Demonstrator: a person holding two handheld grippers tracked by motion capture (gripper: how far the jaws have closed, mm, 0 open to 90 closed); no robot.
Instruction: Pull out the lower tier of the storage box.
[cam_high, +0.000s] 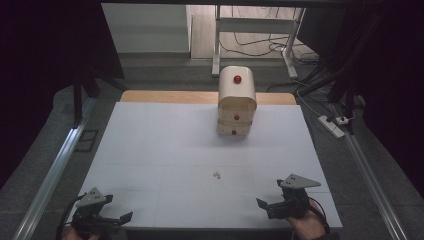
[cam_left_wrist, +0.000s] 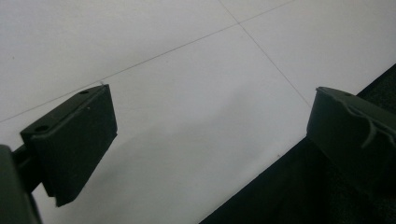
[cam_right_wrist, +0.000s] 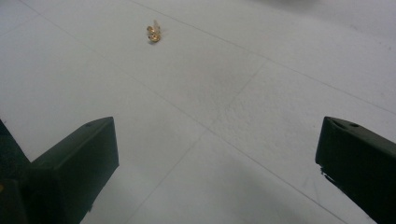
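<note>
High view: my left gripper (cam_high: 112, 216) lower left, my right gripper (cam_high: 270, 206) lower right, both jaws apart, empty. Small gold thing (cam_high: 217, 174) at lower centre on white table (cam_high: 165, 150). Wooden drawer box (cam_high: 236, 100) upper centre.
Left gripper view: jaws wide over table edge.
Right gripper view: jaws wide, gold thing (cam_right_wrist: 154, 31) upper left.

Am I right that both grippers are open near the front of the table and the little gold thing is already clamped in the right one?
Not quite. The little gold thing lies loose on the white table, ahead of the right gripper, as the right gripper view shows. Both grippers are open near the front edge; the left gripper holds nothing either.
</note>
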